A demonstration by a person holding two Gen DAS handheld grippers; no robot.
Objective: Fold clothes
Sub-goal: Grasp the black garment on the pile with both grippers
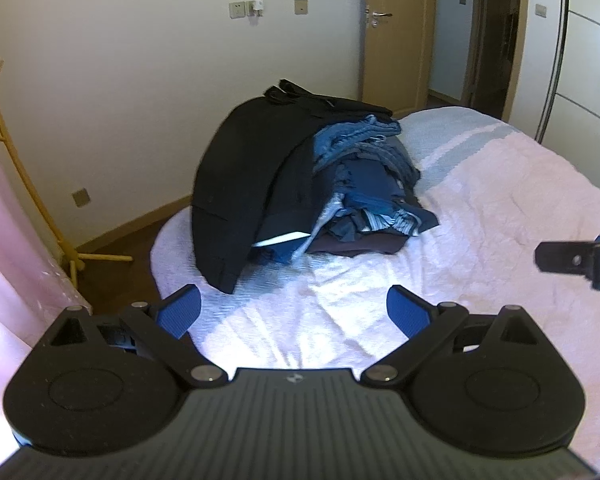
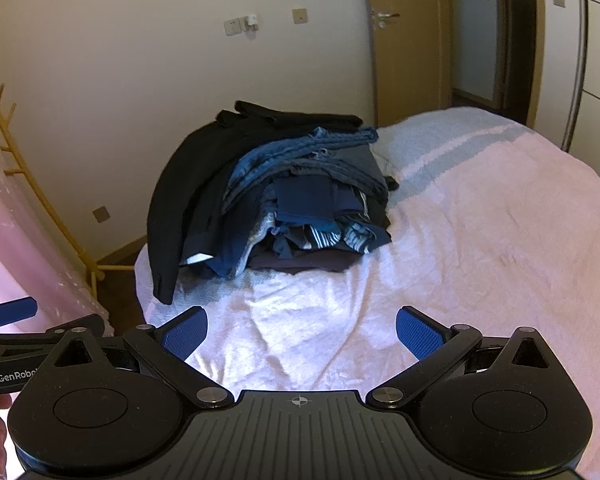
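Note:
A pile of dark clothes (image 1: 360, 184) sits on the bed, with blue denim and navy pieces stacked and a black garment (image 1: 240, 184) draped over its left side. The pile also shows in the right wrist view (image 2: 300, 208), with the black garment (image 2: 180, 200) hanging down its left side. My left gripper (image 1: 294, 312) is open and empty, hovering over the bedspread in front of the pile. My right gripper (image 2: 302, 336) is open and empty, also short of the pile. Each gripper shows at the edge of the other's view.
The bed has a pale pink and white textured bedspread (image 1: 480, 216). A yellow wooden coat rack (image 1: 28, 184) and a pink curtain (image 1: 4, 264) stand at the left. A wall with sockets is behind the pile, and a wooden door (image 1: 396, 40) is at the back right.

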